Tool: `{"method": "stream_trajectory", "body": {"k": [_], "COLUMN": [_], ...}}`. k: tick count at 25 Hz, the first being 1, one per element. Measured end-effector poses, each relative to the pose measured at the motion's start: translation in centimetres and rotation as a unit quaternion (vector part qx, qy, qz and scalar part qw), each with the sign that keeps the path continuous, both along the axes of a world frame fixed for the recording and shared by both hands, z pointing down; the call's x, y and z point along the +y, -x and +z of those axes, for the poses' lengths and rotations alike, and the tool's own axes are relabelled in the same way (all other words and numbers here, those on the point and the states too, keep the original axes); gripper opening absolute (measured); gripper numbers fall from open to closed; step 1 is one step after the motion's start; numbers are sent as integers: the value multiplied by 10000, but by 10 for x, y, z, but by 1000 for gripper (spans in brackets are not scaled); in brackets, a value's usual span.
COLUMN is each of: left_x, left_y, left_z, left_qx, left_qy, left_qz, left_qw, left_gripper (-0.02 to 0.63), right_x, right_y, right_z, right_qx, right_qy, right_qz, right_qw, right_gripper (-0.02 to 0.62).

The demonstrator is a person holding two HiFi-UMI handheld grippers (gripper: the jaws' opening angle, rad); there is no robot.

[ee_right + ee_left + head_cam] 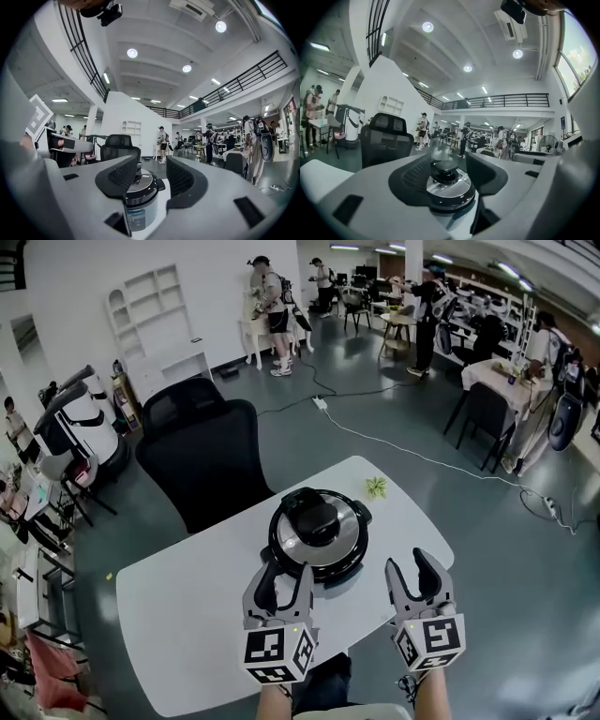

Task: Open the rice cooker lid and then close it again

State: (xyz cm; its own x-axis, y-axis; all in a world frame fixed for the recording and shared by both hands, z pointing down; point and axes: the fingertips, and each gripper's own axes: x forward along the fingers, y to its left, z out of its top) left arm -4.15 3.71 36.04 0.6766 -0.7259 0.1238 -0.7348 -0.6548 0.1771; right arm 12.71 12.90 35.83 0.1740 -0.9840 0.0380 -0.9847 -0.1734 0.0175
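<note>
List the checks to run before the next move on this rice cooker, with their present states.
1. Lid of the rice cooker shut: ok.
2. The left tongs open and empty: ok.
3. The right tongs open and empty: ok.
4. The left tongs aimed at the lid handle: ok.
5. The green object on the table lies apart from the cooker: ok.
6. Lid latch state: cannot tell.

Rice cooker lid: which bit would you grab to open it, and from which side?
Probably the raised black handle at the middle of the shut lid: it is the only part standing proud of the shiny dome. Come from above on the near side, where the open left gripper points at it, with one jaw on either side of the handle.
</note>
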Motion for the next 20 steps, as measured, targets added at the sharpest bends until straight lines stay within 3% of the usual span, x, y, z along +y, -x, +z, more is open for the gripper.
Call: {"method": "stream_trajectory", "body": {"k": [13,20], "left_x": [-125,-156], "left_y": [-47,-62], "left_z": [8,26], "left_qx": [77,177], "left_qy": [409,781], "left_qz": [-245,-255], "left_qw": [9988,9965], "left_gripper": [236,238], "right_x": [-157,-203], "right_y": [-35,-41], "right_z": [1,19], "right_qx": [-190,-556], "right_qy": [226,409], "right_qz": [-787,-1128], "right_qw": [9965,9912], "right_gripper": [213,213]}}
